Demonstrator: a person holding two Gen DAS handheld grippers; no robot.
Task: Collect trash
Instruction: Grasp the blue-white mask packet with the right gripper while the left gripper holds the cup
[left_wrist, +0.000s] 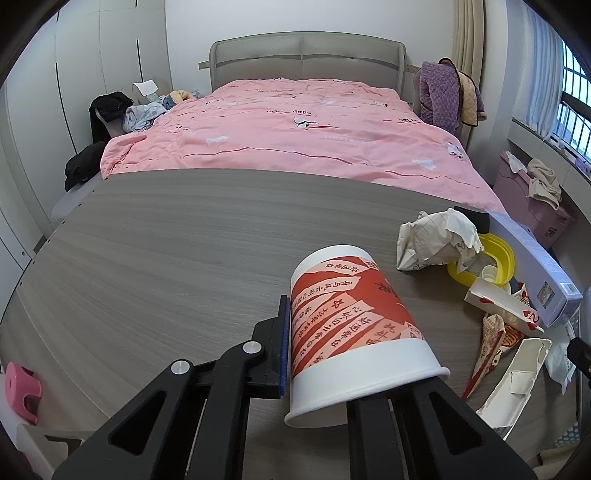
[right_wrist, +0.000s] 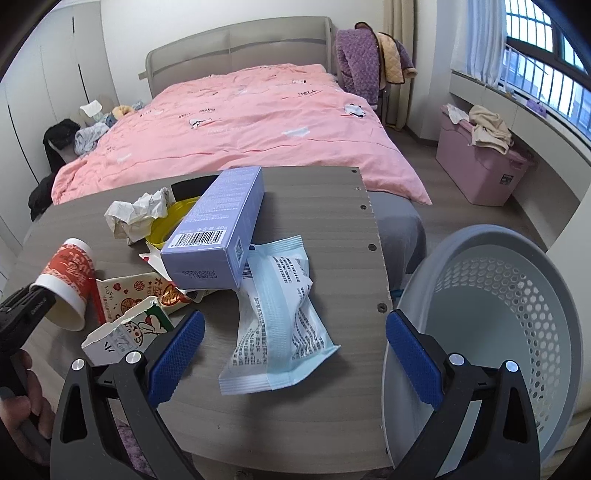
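We have the paper cup (left_wrist: 354, 317) pinched in the left tongs (left_wrist: 332, 354), its base pointing up the frame and its rim toward us at lower centre. To finish this step well, we judge we should keep the squeeze light so the thin wall does not buckle, then carry it over the surface (right_wrist: 325, 229) to the grey perforated basket (right_wrist: 509, 306) at lower right. The right tongs (right_wrist: 295, 354) stand spread and empty, the pale blue wrapper (right_wrist: 280, 325) lying between their blue pads. The lavender box (right_wrist: 218, 236), crumpled paper (right_wrist: 136, 214) and torn cartons (right_wrist: 122, 332) wait at centre left.
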